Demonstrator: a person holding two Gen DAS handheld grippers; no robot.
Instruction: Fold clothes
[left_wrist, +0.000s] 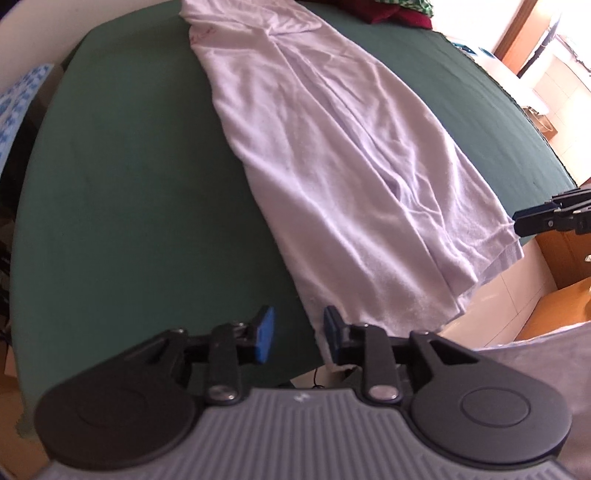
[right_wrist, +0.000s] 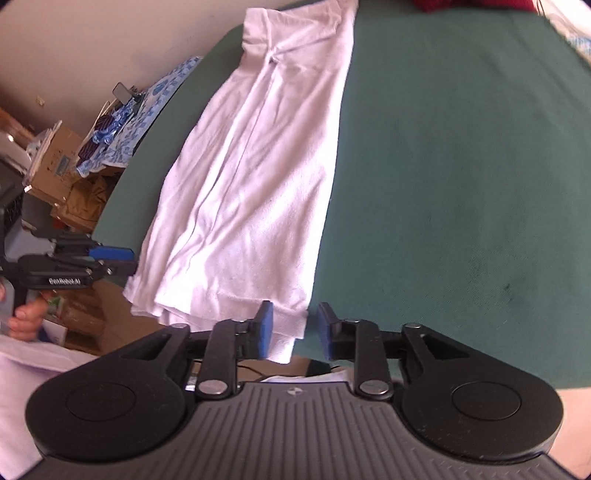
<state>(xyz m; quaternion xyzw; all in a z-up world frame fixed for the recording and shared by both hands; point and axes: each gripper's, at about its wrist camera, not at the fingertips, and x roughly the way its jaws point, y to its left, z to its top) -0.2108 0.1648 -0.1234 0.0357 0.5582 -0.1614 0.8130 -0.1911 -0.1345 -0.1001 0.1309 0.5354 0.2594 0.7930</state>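
white garment (left_wrist: 332, 155) far end cut off by frame edge.

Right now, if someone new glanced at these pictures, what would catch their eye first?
A long white garment, folded into a narrow strip, runs across the dark green tabletop, its near hem hanging over the edge. Both grippers sit at that hem with blue-padded fingers parted: the left gripper at one corner, the right gripper at the other.

Garment (left_wrist: 332, 177): soft white knit cloth, creased. Counter (left_wrist: 129, 184): matt green fabric cover. Fingers (right_wrist: 264, 332): blue rubbery pads, black matt plastic.
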